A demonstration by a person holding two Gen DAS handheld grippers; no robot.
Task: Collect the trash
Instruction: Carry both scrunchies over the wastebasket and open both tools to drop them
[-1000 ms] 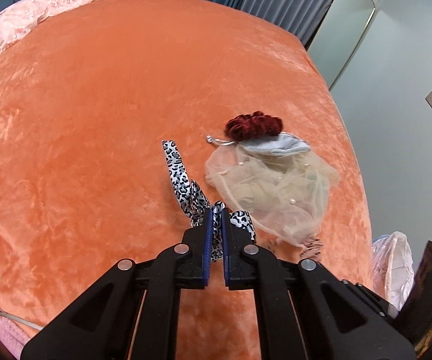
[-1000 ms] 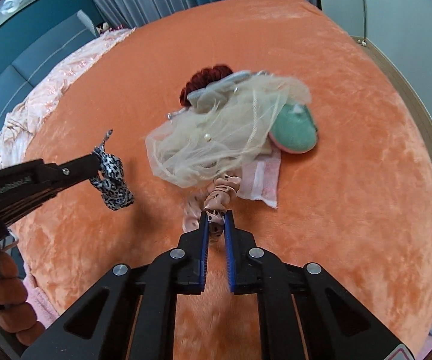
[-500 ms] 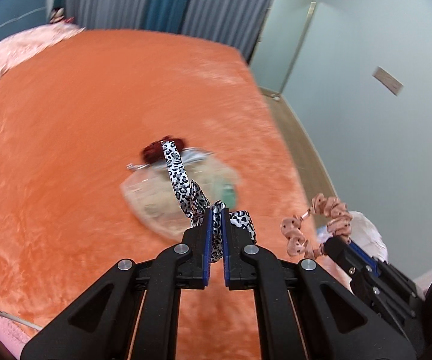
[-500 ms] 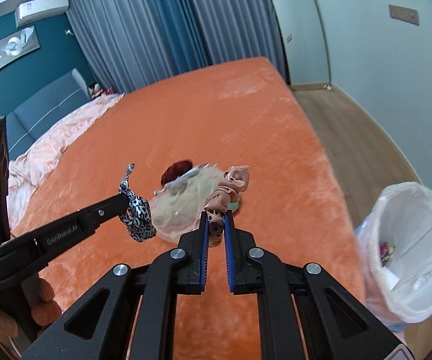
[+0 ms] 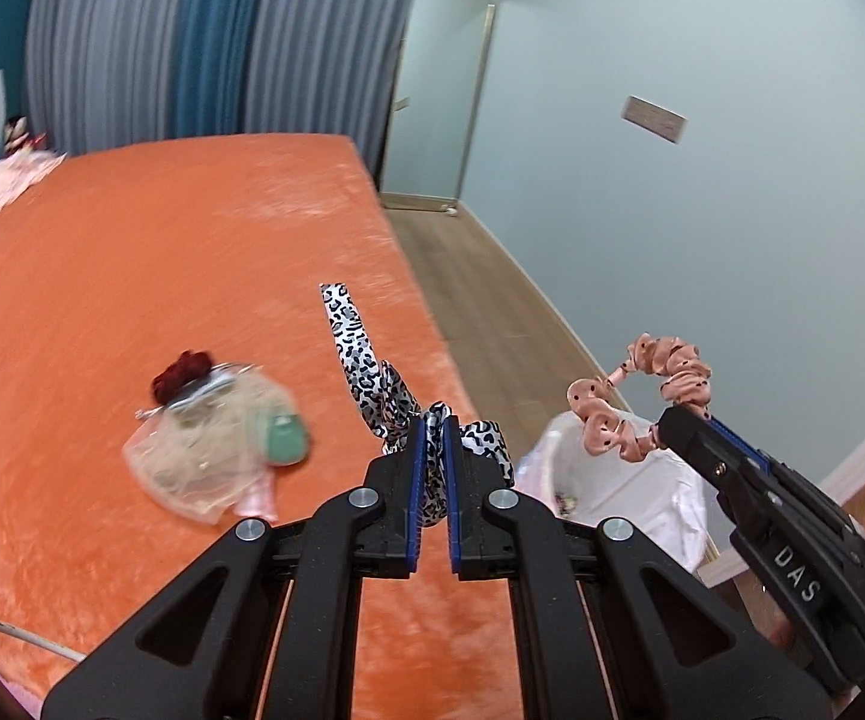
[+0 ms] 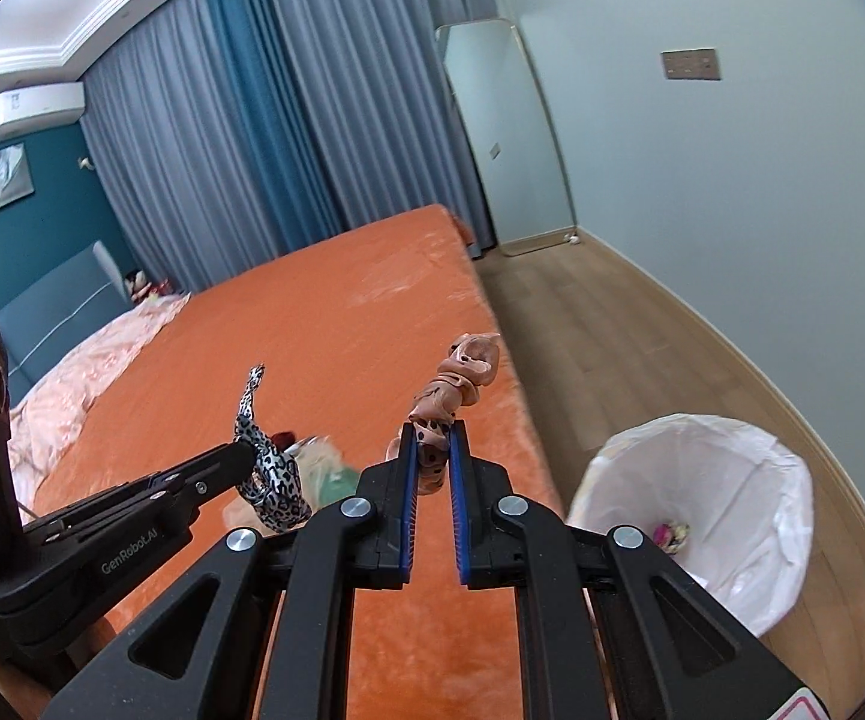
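My left claw [image 5: 431, 420] is clenched on a leopard ribbon [image 5: 360, 360]; my right claw [image 6: 432, 438] grips a pink scrunchie [image 6: 459, 381], both lifted off the bed [image 5: 162, 252]. Only the left view shows the leftover pile [image 5: 216, 450] clearly, though blurred. The right view alone shows inside the white-lined bin [image 6: 702, 498] on the floor beside the bed, with scraps [image 6: 672, 534] at its bottom.

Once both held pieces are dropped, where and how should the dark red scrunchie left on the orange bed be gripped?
Pinch the dark red velvet scrunchie on its far, uncovered edge, coming from above with the fingers straddling the puffy ring. Its near side is against the grey piece and the beige mesh pile, so a low approach from there would likely snag the netting. The frame is blurred, so the exact overlap is unclear.
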